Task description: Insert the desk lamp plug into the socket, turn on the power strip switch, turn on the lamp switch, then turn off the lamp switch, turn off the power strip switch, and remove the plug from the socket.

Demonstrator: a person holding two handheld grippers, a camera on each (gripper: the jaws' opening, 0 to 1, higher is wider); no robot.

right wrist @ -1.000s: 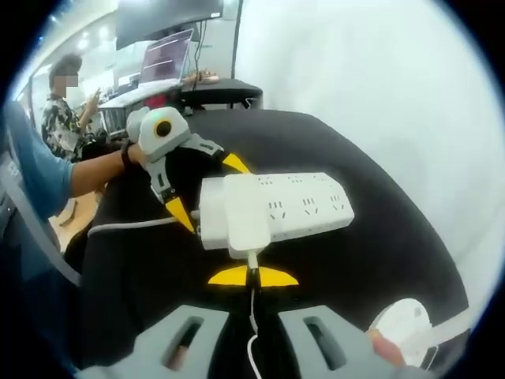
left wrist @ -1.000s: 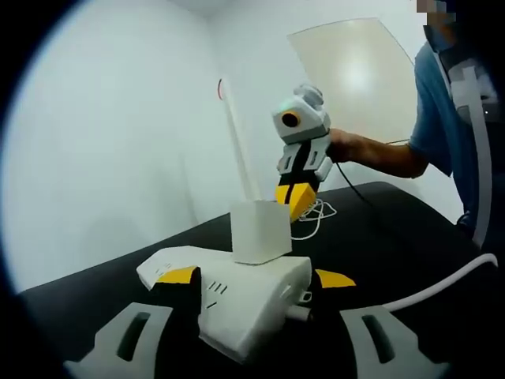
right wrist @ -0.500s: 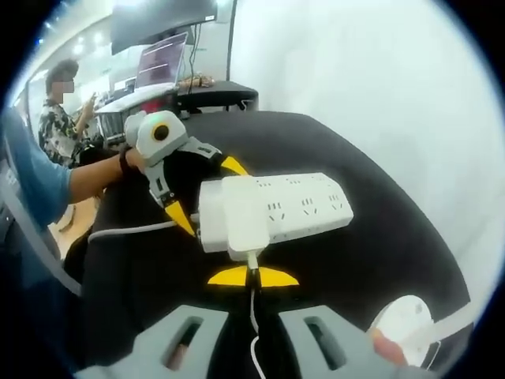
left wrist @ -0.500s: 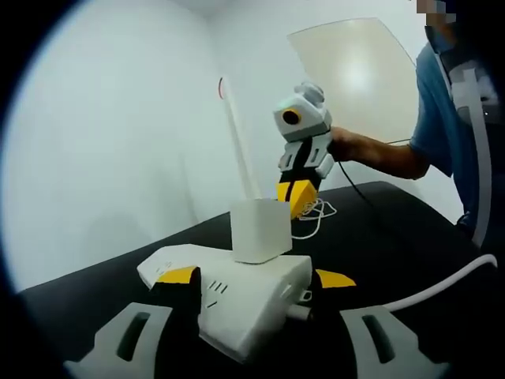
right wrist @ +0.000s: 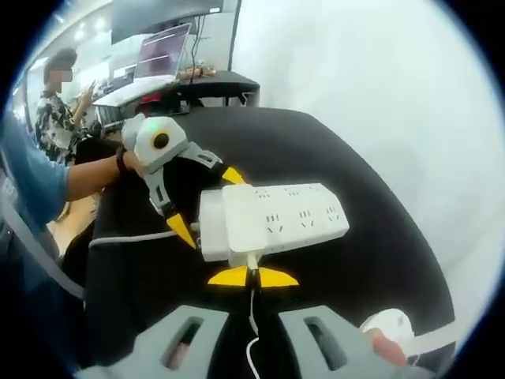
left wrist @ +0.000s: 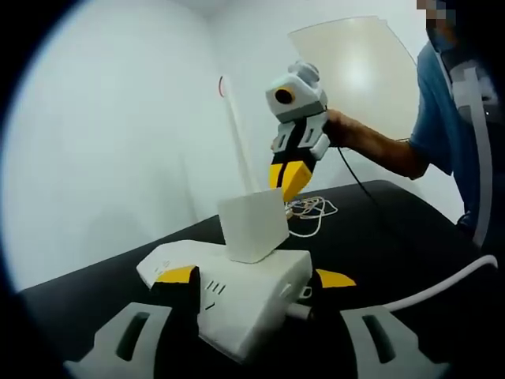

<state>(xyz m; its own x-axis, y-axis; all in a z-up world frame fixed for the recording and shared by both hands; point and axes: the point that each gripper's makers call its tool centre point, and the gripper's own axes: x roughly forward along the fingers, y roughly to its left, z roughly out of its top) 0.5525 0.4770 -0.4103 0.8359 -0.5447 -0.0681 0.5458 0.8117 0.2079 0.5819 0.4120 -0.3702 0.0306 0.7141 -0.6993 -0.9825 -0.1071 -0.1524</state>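
Pinching the desk lamp plug [right wrist: 246, 230] between the yellow tips of the right tongs [right wrist: 246, 275], its cord [right wrist: 252, 332] trailing back between them. Tilting the plug [left wrist: 252, 227] up off the top of the power strip [left wrist: 237, 300], one edge apparently lifted, prongs hidden, so full release not confirmable. Bracing the power strip [right wrist: 304, 220] at its near end with the left tongs [left wrist: 252, 276], yellow tips closed against both sides. Resting on the black bench [right wrist: 316, 150], with the lamp base [right wrist: 390, 325] just right of the right tongs and the lamp stem [left wrist: 237, 134] standing beyond the left tongs. Judging by the tilt, working on the final step, the unplugging; switch positions not readable, earlier steps presumably done.
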